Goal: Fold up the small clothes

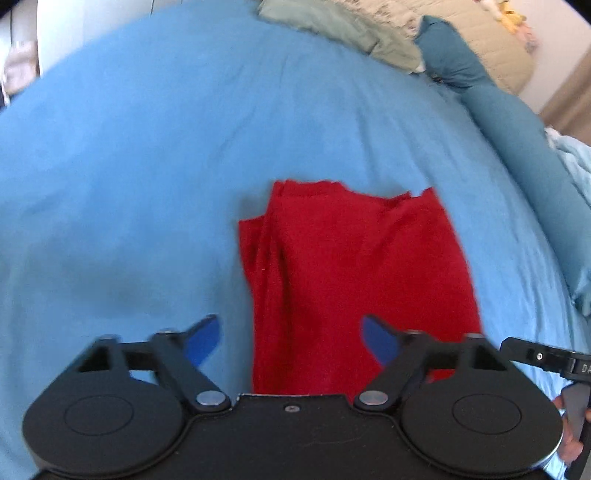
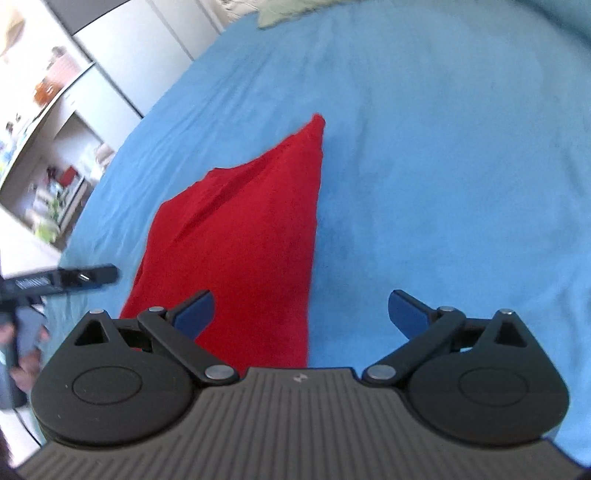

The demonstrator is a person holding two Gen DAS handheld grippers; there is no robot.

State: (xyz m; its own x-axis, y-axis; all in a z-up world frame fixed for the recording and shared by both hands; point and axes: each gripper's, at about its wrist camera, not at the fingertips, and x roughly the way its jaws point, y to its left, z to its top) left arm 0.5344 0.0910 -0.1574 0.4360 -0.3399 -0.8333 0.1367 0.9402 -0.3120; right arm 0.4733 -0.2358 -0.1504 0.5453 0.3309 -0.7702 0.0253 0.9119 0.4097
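Item: one red knit garment [image 1: 354, 273], partly folded into a tall oblong, lying flat on the light blue bedsheet [image 1: 147, 147].

Long axis: we read it as running near to far, away from both tools, with its ragged layered edge at the far end and a bunched fold down its left side.

Left gripper [image 1: 291, 341]: blue-padded fingers spread wide, holding nothing; the cloth's near end lies straight ahead between them.

Right gripper [image 2: 301, 314]: likewise spread and empty; the garment [image 2: 240, 236] sits ahead and to its left, only its left finger over the cloth.

Judgement: our left tool is the better centred on the near edge; whether either finger touches the fabric we cannot tell.

Also present: grey-green bedding [image 1: 343, 26] at the far edge.
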